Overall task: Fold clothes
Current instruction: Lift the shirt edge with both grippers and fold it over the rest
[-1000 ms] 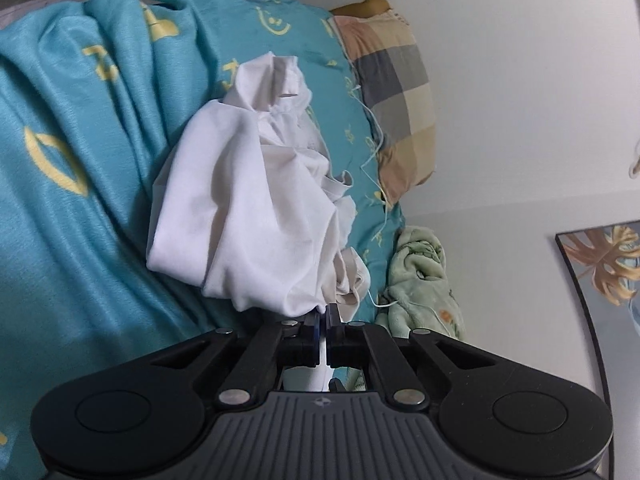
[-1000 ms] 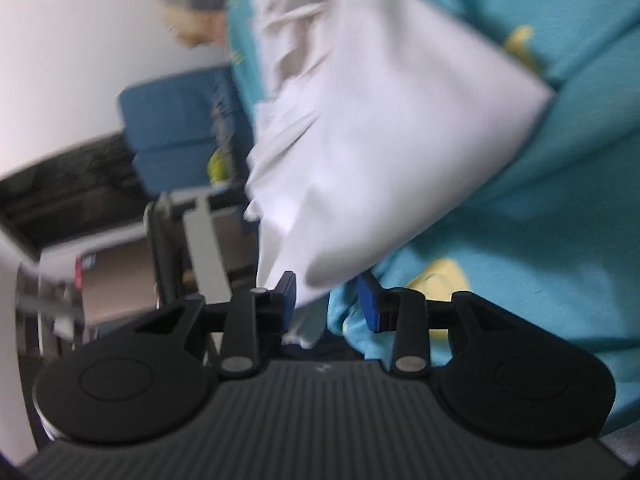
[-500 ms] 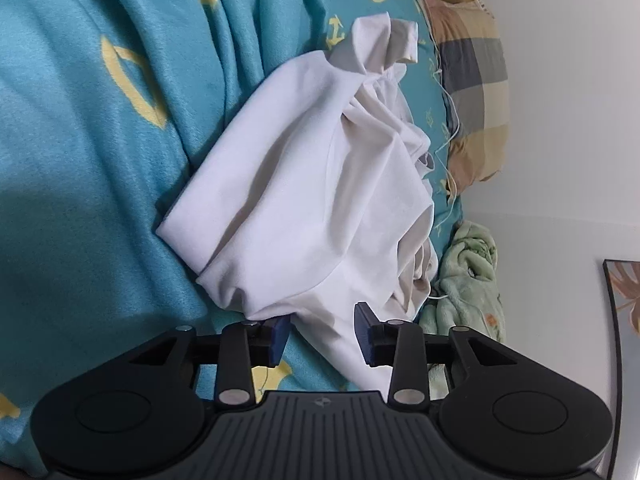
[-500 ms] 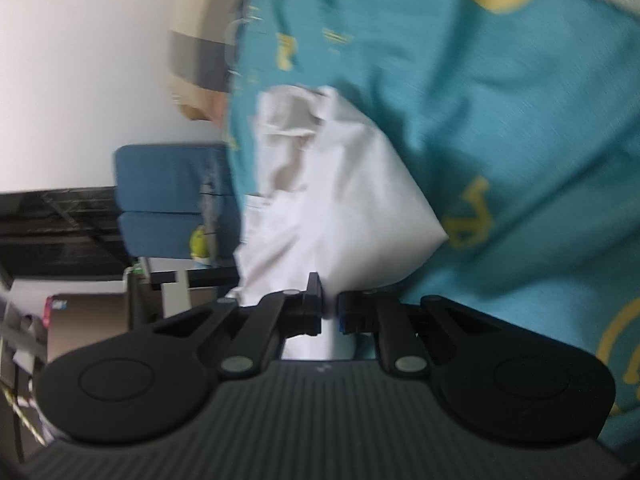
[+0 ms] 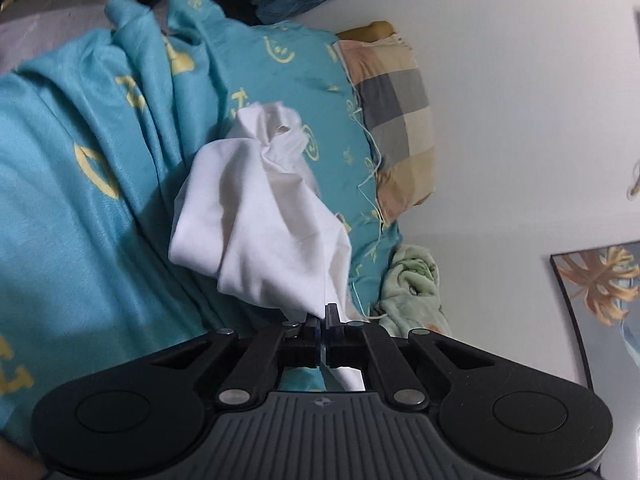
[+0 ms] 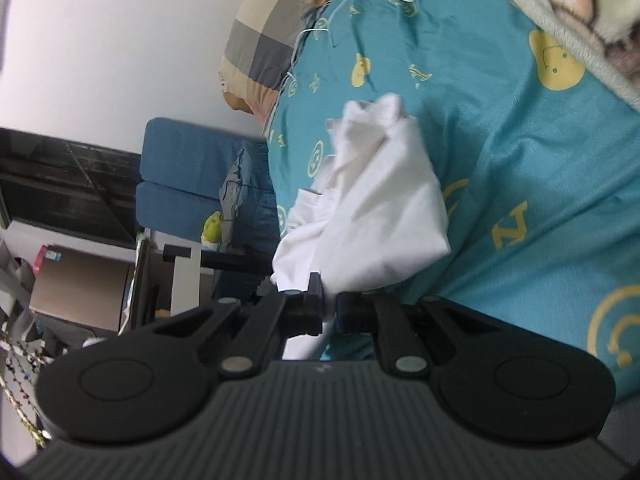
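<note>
On the bed, bunched up on the teal smiley-print bedspread (image 5: 80,184), sits the white garment (image 5: 256,220) — a crumpled lump, not spread out at all; left claw (image 5: 322,312) is pinched together on its near edge, with a tail of white cloth hanging down behind the fingers; right claw (image 6: 329,304) is clamped on another near bit of the same garment, white fabric running straight through the narrow gap.

Handling-wise I'd guess it's thin, light and floppy — zero stiffness, so it'll sag and twist from wherever you pinch it; not fragile, maybe a little slippery. Best hold is probably two corners or a hem, well apart, so it can be pulled flat; which part each claw has now, I can't tell.

Views differ a lot: left wrist shows the checked pillow (image 5: 396,120) by the wall, a pale green cloth (image 5: 412,284) wadded just beside the bedspread's edge, and a framed leaf picture (image 5: 600,280); right wrist shows the room off the bed's side instead — blue seat (image 6: 192,184), cardboard box (image 6: 80,284) — plus a fuzzy cream blanket (image 6: 560,12) lying on the bedspread.
</note>
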{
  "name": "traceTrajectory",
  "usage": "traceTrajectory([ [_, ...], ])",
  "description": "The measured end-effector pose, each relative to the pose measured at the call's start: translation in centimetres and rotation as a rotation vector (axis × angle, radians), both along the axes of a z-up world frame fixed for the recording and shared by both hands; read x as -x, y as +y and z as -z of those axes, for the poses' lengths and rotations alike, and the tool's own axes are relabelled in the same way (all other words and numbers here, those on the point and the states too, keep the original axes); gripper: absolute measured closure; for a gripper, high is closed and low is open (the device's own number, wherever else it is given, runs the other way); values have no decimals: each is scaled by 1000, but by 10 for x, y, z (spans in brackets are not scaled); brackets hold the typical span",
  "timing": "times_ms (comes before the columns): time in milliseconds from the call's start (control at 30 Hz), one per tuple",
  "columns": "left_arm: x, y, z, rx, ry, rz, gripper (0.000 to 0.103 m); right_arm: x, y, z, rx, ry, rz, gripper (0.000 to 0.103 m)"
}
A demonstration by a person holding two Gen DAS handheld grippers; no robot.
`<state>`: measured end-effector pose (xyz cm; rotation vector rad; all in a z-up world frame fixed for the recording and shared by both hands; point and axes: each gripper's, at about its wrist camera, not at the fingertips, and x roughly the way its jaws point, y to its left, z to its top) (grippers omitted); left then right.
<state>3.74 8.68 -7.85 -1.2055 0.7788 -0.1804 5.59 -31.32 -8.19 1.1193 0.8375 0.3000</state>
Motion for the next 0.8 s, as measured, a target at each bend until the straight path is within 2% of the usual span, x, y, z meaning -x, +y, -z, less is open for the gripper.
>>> traceTrajectory([
  [67,20,-3,-16,-29,1,16,101,17,-4,-14,21,-9,-4,94],
  [200,90,9,-44,-72,-9,40,101,61,-16,-30,31,-6,-5,94],
  [300,117,10,-55,-84,12,43,101,93,-24,-30,31,4,2,94],
  [367,127,13,-60,-86,26,42,101,100,-27,-26,18,22,9,94],
  [500,98,14,-74,-94,19,25,101,77,-26,-31,11,39,20,93],
  [600,57,13,-80,-103,14,4,101,39,-19,-35,24,29,33,93],
  [700,3,12,-74,-119,27,-4,101,-4,-12,-34,44,30,47,93],
  [800,-51,12,-55,-138,55,-2,101,-52,-7,-16,62,64,55,93],
])
